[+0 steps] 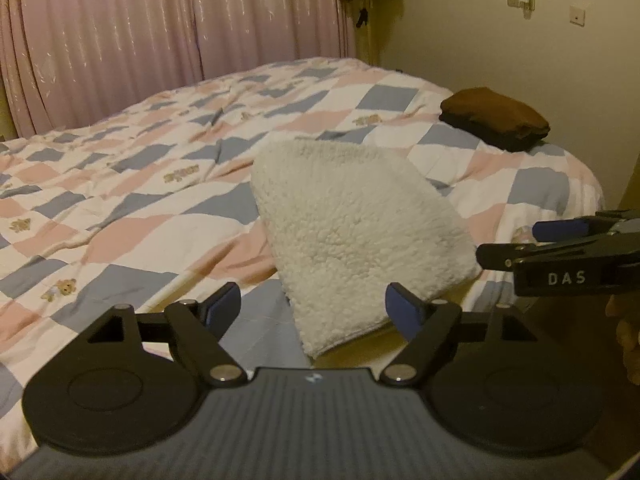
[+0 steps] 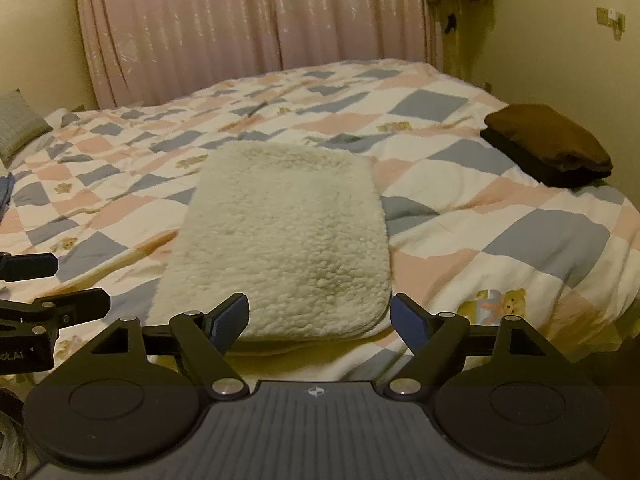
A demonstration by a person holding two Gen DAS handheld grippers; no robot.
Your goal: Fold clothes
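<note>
Here we find the white fleece garment (image 2: 280, 236) already lying as a neat folded pad at centre frame on the bed (image 2: 520, 236), both grippers' fingers (image 2: 230, 318) spread and empty, so any further touch should be light.

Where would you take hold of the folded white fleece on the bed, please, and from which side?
I would probably grip the near edge of the white fleece, coming in low from the foot of the bed. That edge faces the open right gripper squarely, and its stacked layers form a thick rounded lip that the fingers could straddle. The left gripper, also open, faces a corner instead.
</note>
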